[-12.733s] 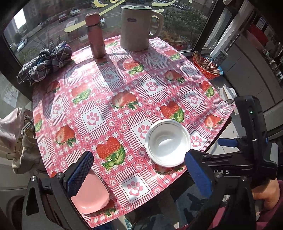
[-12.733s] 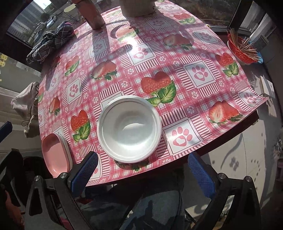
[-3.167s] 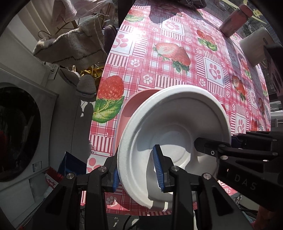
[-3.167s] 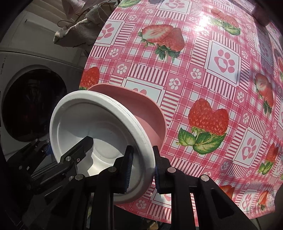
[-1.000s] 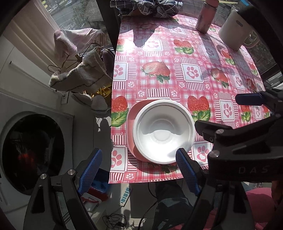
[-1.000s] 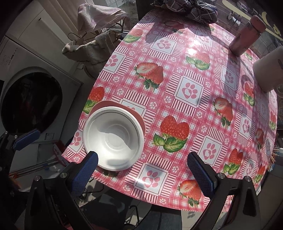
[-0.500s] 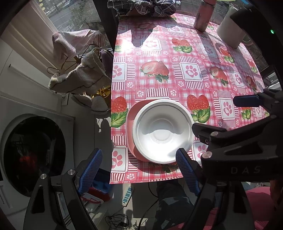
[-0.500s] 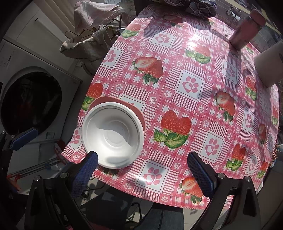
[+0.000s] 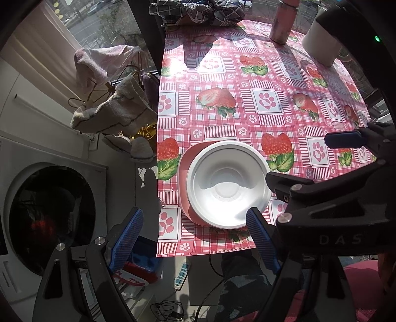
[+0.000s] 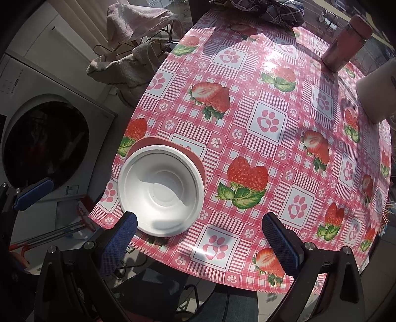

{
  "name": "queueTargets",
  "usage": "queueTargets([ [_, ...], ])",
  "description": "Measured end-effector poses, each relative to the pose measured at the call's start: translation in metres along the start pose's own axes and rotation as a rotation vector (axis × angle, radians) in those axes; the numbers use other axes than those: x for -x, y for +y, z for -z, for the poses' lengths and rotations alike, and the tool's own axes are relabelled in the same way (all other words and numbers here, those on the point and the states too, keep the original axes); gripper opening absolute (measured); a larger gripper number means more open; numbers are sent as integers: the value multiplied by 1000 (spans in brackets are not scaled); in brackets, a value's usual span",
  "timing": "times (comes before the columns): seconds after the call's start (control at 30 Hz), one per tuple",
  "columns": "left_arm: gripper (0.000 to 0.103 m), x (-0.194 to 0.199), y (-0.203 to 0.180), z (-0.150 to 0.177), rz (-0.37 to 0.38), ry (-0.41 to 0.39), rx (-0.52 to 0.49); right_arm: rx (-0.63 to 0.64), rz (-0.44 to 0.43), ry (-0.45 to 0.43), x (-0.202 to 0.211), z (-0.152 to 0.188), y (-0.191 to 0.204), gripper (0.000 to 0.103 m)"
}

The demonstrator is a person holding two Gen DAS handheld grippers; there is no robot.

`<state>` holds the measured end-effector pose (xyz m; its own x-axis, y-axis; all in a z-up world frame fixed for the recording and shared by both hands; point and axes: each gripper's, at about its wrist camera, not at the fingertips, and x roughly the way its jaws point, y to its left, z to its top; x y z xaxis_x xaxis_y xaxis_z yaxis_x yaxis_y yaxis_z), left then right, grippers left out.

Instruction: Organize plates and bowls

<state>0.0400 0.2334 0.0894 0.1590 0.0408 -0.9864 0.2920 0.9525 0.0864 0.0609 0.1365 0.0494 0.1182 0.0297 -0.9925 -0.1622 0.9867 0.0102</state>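
Observation:
A white bowl (image 9: 227, 185) rests inside a pink plate (image 9: 184, 171) near the front left corner of the table with the strawberry cloth (image 9: 259, 104). My left gripper (image 9: 195, 240) is open and empty, held above and in front of the bowl. My right gripper (image 10: 201, 244) is open and empty too, above the table's front edge, with the bowl (image 10: 160, 189) on the pink plate (image 10: 195, 154) by its left finger. The right gripper's body (image 9: 346, 198) shows at the right of the left wrist view.
A pink bottle (image 10: 346, 39), a white jug (image 10: 378, 91) and a checked cloth bundle (image 9: 195, 11) stand at the table's far side. A washing machine (image 9: 47, 213) and a rack of towels (image 9: 111, 99) are left of the table. A power strip (image 9: 182, 275) lies on the floor.
Both grippers, shut on the bowl 3.2 s ago, have let it go on the pink plate and drawn back. In the last half second they hardly moved.

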Motion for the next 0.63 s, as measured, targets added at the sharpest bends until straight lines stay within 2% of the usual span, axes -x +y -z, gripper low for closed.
queueTargets([
  [0.47,87,7,-1,1,-33,-11,-3,-27,-37,-24,6,1,-2,101],
  [0.63,88,13,3,-4,18,-48,35,-33,-45,-30,8,1,-6,101],
])
